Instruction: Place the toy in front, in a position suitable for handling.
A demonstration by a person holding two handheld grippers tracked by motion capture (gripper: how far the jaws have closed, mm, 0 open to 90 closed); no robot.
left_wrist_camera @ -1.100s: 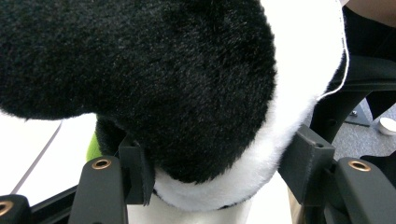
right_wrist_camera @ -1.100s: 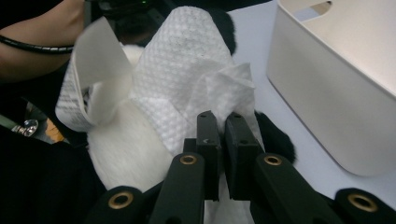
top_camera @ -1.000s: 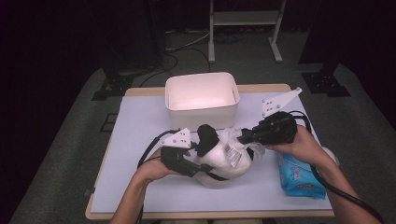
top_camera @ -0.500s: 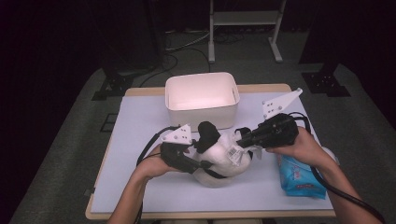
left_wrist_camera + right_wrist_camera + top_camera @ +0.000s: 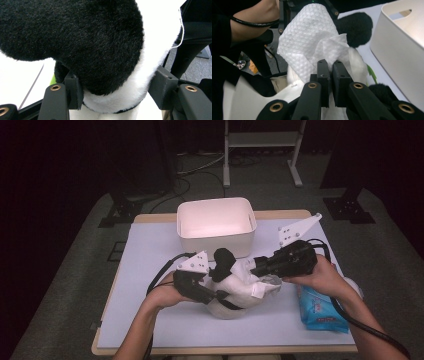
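At mid-surface point(image 5: 150, 270), in front of the tub point(image 5: 216, 225), lies the panda point(image 5: 235, 292), a black-and-white plush; left gripper point(image 5: 115, 85) has jaws clamped on its furry limb or neck, fur bulging between the pads; right gripper point(image 5: 330, 75) has jaws pressed together on a white wipe point(image 5: 312, 42), held against the toy's white side. Risks, as judged: wipe may slide out of the thin pinch if dragged hard across fur; plush may twist in the left grip, being soft; wipe pack point(image 5: 320, 312) near the right forearm could be nudged. Panda looks clean, pile dense; a loose thread shows in the left gripper view.
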